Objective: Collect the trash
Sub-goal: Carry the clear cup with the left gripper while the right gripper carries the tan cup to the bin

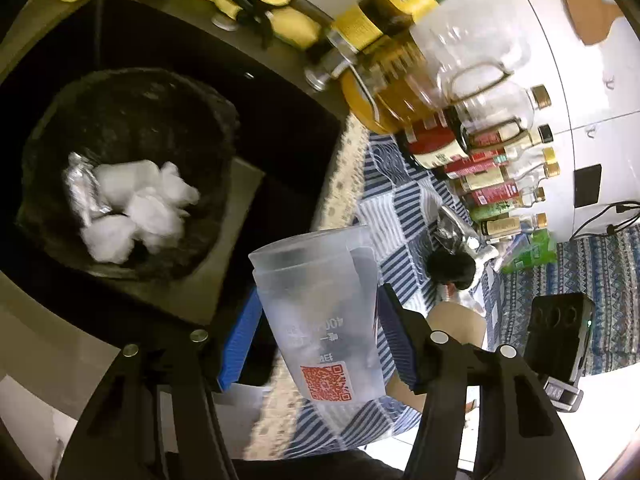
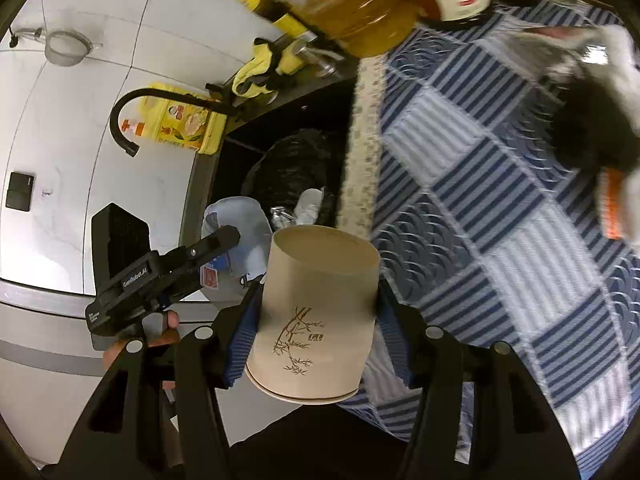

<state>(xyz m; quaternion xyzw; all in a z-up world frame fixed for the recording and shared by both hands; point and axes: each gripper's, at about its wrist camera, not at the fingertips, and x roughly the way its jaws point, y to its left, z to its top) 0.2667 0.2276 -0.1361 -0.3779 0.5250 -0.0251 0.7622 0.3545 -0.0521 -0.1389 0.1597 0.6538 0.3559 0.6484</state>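
Lying in the sink at far left, the black-lined bin (image 1: 128,168) holds crumpled tissues (image 1: 136,208) and foil. Beside it the left gripper (image 1: 316,344) is clamped on a frosted plastic cup (image 1: 320,312). Further right, the right gripper (image 2: 316,328) squeezes a beige paper cup (image 2: 316,312) at the edge of the blue striped cloth (image 2: 500,220).

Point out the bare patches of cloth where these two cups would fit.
Free: the blue striped tablecloth between its beige lace border and the black wad of trash. Crowded: the bottle row and the oil jug at the cloth's far end.
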